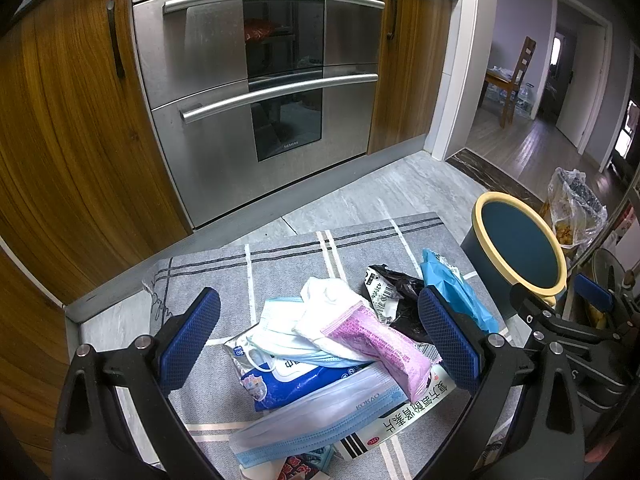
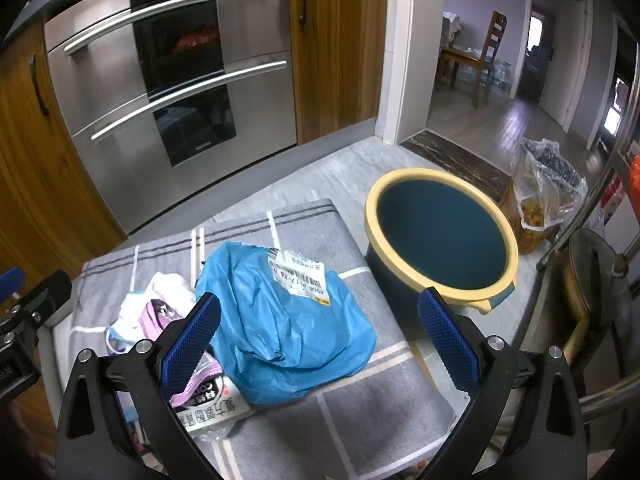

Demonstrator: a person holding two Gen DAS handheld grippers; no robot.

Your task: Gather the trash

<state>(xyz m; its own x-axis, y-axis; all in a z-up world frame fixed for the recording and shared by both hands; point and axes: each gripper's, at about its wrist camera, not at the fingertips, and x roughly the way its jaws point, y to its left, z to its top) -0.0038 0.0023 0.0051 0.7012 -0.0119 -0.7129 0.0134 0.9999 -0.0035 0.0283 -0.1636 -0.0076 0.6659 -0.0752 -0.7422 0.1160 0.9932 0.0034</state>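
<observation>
A heap of trash lies on a grey striped mat [image 1: 280, 252]: a pink wrapper [image 1: 380, 344], white tissue [image 1: 328, 300], face masks [image 1: 320, 412], a blue wipes pack [image 1: 296, 380], a black wrapper [image 1: 396, 292] and a blue plastic mailer bag [image 2: 288, 320]. A dark blue bin with a yellow rim [image 2: 440, 232] stands open to the right of the mat. My left gripper [image 1: 320, 344] is open, its pads on either side of the heap, above it. My right gripper [image 2: 320, 344] is open above the blue bag, left of the bin.
A steel oven [image 1: 256, 88] and wooden cabinets [image 1: 72, 140] stand behind the mat. A clear bag of food scraps [image 2: 540, 200] sits right of the bin. A metal rack [image 2: 600, 280] is at the far right. A doorway [image 2: 480, 60] leads to a room with a chair.
</observation>
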